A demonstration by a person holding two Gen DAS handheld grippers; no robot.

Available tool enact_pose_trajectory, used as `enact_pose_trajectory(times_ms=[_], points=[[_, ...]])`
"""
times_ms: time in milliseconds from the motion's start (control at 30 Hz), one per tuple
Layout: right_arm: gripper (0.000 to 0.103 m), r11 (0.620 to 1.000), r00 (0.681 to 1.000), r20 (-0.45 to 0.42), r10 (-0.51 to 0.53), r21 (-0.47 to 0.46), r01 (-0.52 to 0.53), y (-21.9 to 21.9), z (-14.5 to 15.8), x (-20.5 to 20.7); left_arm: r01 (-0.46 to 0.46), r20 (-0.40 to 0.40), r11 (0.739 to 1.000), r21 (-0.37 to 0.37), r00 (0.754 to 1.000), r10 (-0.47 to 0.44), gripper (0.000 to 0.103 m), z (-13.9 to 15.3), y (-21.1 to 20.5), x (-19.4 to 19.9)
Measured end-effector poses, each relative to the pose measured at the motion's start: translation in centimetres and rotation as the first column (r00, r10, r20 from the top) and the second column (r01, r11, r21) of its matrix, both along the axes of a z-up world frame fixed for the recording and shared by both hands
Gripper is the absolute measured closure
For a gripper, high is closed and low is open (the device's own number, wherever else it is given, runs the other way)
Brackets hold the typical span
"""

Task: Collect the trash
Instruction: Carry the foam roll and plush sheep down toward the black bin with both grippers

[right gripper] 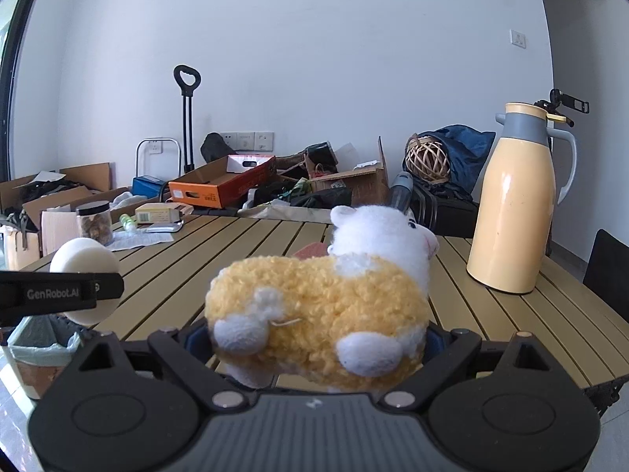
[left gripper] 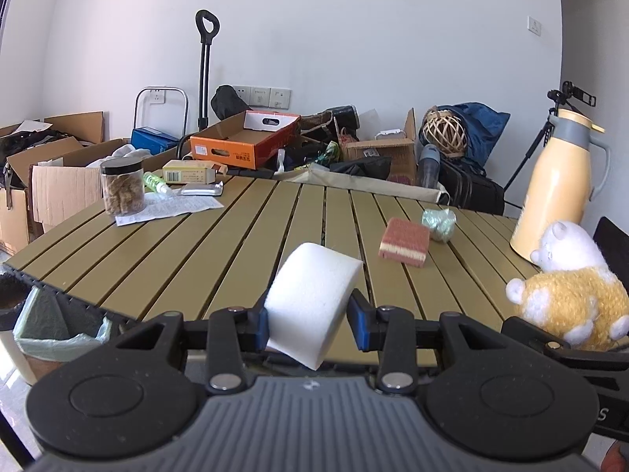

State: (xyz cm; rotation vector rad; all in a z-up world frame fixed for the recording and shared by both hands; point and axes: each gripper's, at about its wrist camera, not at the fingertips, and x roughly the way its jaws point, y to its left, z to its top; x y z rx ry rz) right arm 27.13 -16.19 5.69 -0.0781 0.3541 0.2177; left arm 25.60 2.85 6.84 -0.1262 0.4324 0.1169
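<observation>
white foam block (left gripper: pixel 312 308) clenched in my left gripper (left gripper: pixel 310 324), plush toy (right gripper: pixel 318 314) in my right gripper (right gripper: pixel 314 348).
squashy foam could slip out short of the bin (left gripper: pixel 59 338).

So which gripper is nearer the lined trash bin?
Left. The left gripper, holding the white foam block, is beside the lined trash bin; the right gripper is farther right.

Matt white foam block (left gripper: pixel 312 306), fuzzy plush toy (right gripper: pixel 318 314), glossy plastic jug (right gripper: pixel 515 204), slatted table (left gripper: pixel 196 259).
</observation>
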Motion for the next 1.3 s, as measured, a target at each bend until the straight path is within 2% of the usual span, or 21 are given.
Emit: enact_pose_trajectory(times_ms=[200,533,867,1300], points=[[0.008,1.000,0.999,-0.031,0.024,-0.008,-0.025,-0.3,-0.8,-3.2,0.029,-0.020,0.999,0.027,0.999,-0.028,0.064,-0.9,-0.4,-3.3],[0.008,0.998,0.990,-0.131,0.053,-0.033,-0.058,-0.7,-3.7,-6.4,0.067,-0.106,0.997,0.041,0.992,-0.063,0.064,-3.9,-0.8,-6.6],[0.008,0.996,0.967,-0.247,0.056,-0.057,-0.072,-0.9,-7.7,-7.4,0.084,-0.201,0.995,0.055,0.977,-0.072,0.064,-7.3,-1.0,-7.2],[0.008,0.996,0.925,-0.381,0.007,-0.075,-0.038,-2.4,-12.8,-5.9,0.060,-0.353,0.996,0.068,0.935,-0.032,0.064,-13.0,-0.2,-5.7]])
